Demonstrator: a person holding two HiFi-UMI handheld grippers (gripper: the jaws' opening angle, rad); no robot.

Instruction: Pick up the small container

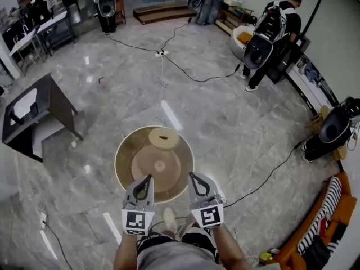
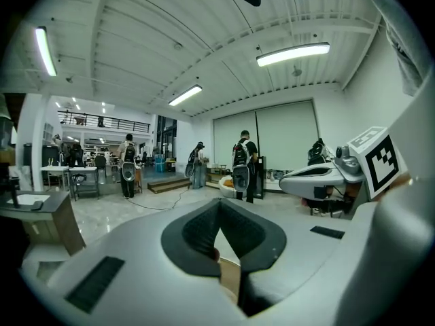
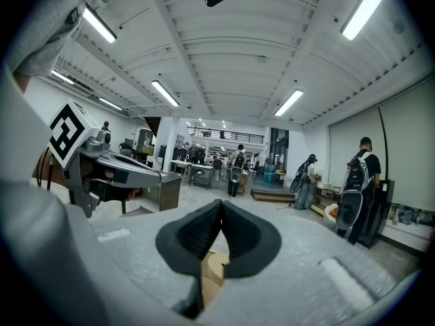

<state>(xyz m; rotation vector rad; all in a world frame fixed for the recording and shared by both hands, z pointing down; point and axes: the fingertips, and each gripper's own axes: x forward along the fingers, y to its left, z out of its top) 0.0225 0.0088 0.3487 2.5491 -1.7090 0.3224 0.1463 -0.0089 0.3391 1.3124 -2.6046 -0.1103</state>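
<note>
- The head view alone shows the whole round light-wood table (image 1: 121, 157) on the grey stone floor (image 1: 225, 122).
- The small tan round container (image 1: 163, 138) sits on the table near its 12 o'clock edge. It lies flat, and nothing touches it.
- The left gripper (image 1: 148, 179) hangs over the table's 7 o'clock edge and the right gripper (image 1: 192, 176) over its 5 o'clock edge. Both are well apart from the container.
- The left gripper view looks out level across the room. There the left gripper's (image 2: 219, 205) black jaws meet at their tips with nothing between them.
- The right gripper view shows the right gripper (image 3: 221, 205) pinched together too, and empty. Some tan wood (image 3: 215, 269) peeks through under its jaws, but I cannot tell if it is the table or the container.
- Only the gripper views show the long ceiling lights (image 2: 292, 53).
- A person in black with a backpack (image 1: 274, 28) stands at 2 o'clock in the head view.
</note>
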